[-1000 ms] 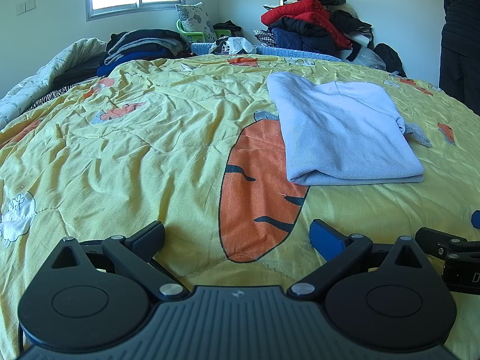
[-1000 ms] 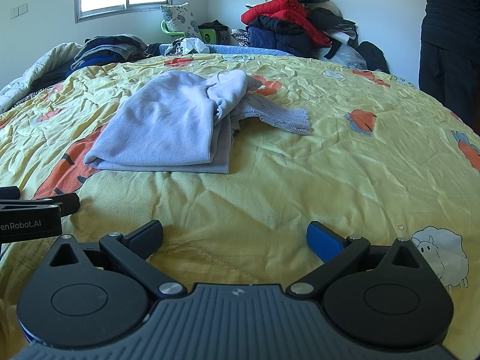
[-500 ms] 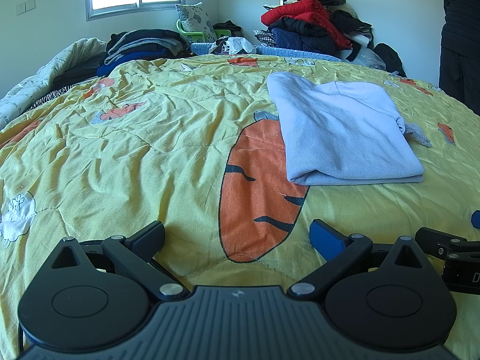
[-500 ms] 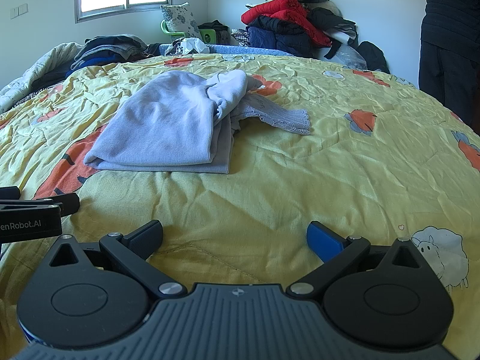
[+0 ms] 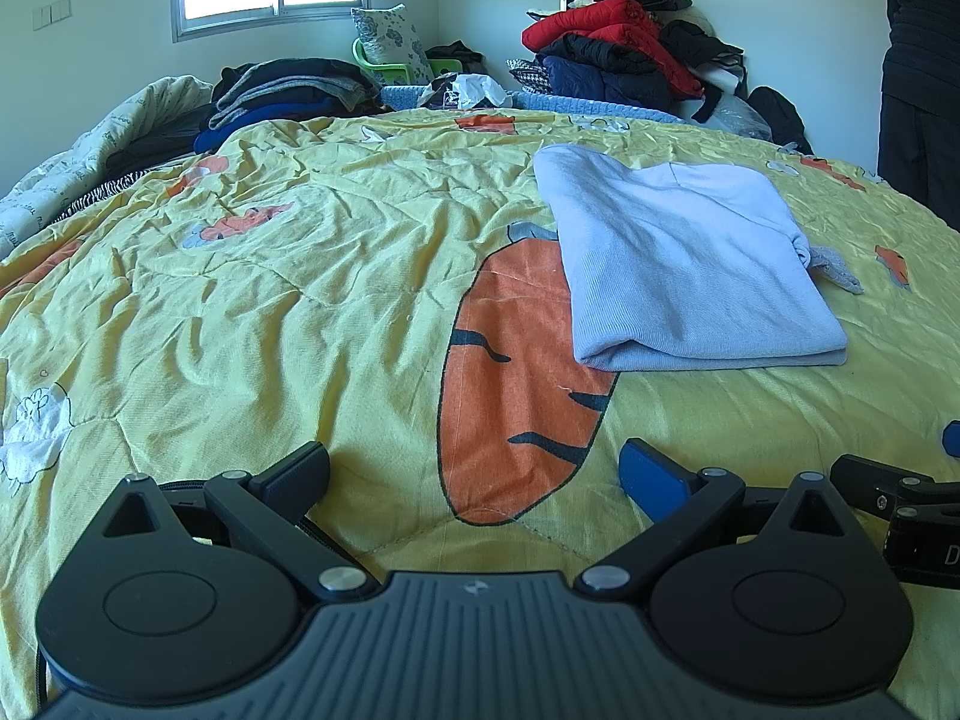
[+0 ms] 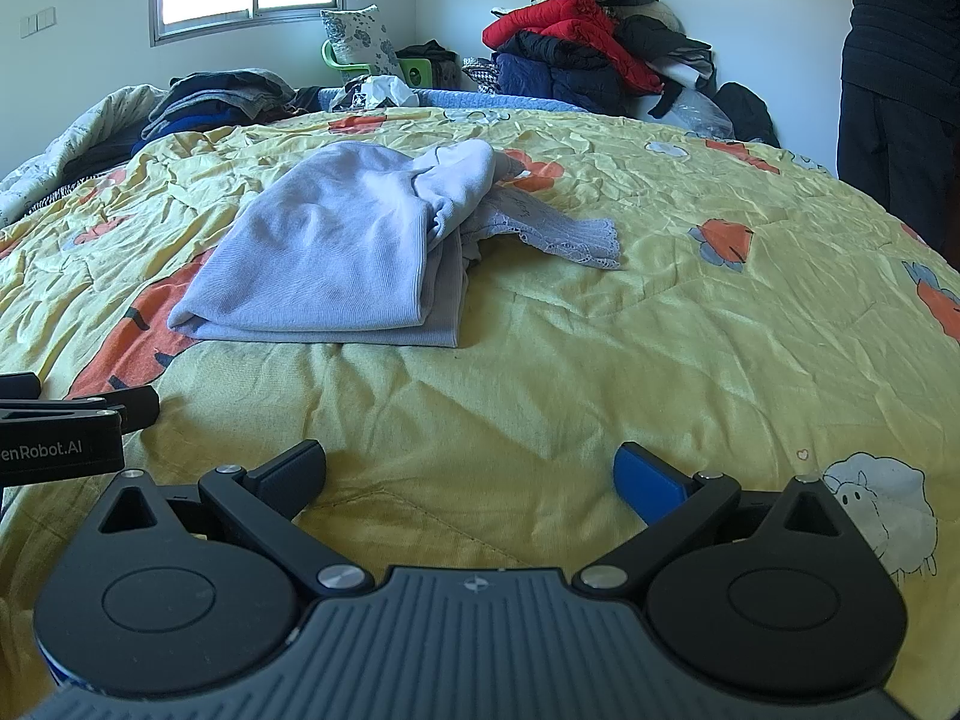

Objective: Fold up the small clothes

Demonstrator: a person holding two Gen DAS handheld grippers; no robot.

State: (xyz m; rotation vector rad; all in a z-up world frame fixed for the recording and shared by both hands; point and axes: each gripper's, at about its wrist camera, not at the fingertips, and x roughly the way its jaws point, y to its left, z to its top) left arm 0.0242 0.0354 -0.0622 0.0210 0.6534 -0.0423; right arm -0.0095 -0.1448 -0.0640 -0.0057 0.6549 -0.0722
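Note:
A light blue garment (image 5: 690, 264) lies folded on the yellow bedspread (image 5: 270, 300), ahead and to the right in the left wrist view. In the right wrist view the garment (image 6: 336, 258) lies ahead and to the left, with a lace-edged sleeve (image 6: 564, 234) sticking out to the right. My left gripper (image 5: 474, 474) is open and empty, low over the bedspread, well short of the garment. My right gripper (image 6: 468, 471) is open and empty, also near the bed's front. Each gripper shows at the edge of the other's view.
A pile of red and dark coats (image 5: 618, 54) stands at the back right by the wall. Folded dark clothes (image 5: 282, 90) lie at the back left. A person in dark clothes (image 6: 900, 72) stands at the right edge of the bed.

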